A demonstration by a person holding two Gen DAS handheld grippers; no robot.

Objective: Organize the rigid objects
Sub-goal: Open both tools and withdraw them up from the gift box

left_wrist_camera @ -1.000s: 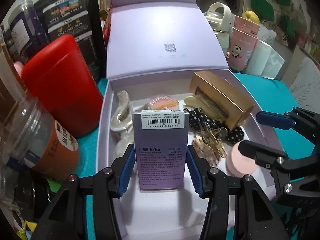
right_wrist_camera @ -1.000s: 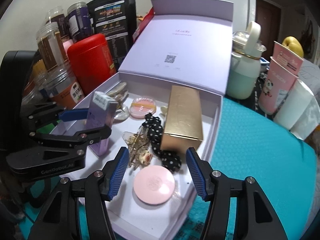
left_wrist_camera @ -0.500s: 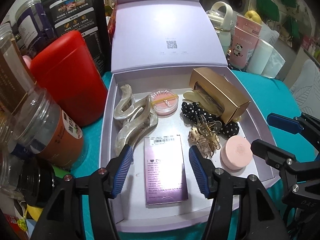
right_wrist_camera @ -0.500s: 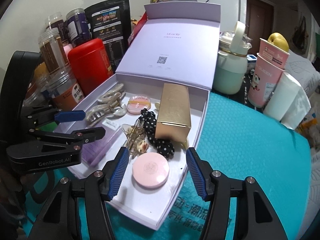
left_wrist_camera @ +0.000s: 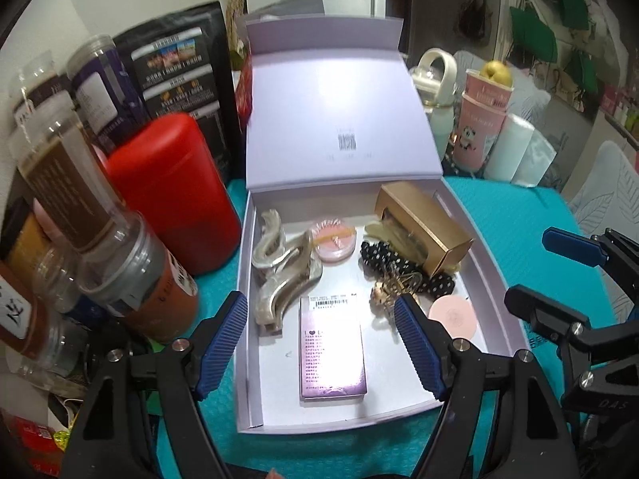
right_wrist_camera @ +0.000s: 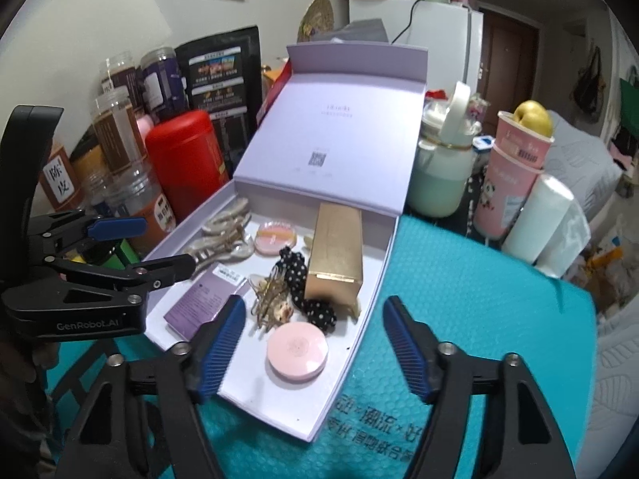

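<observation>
I've just let go of the purple carton [left_wrist_camera: 332, 347]: a second ago it stood upright between my left gripper [left_wrist_camera: 319, 343] pads, and now it lies flat on the floor of the lavender box [left_wrist_camera: 495, 303], label up. The left jaws have just been opening and stand spread with nothing pinched; the carton shows between them but below, untouched. My right gripper [right_wrist_camera: 313, 343] has also been opening and hangs spread and empty above the box's near corner. I take that placement as done.

The carton's long axis runs from the box's near wall toward its hinged lid, barcode end pointing at the lid. Just beside it toward the box's middle sit the pink compact [right_wrist_camera: 297, 351] and gold hair clip [right_wrist_camera: 271, 299]; farther in, the gold carton [right_wrist_camera: 335, 255] slants toward the lid.
</observation>
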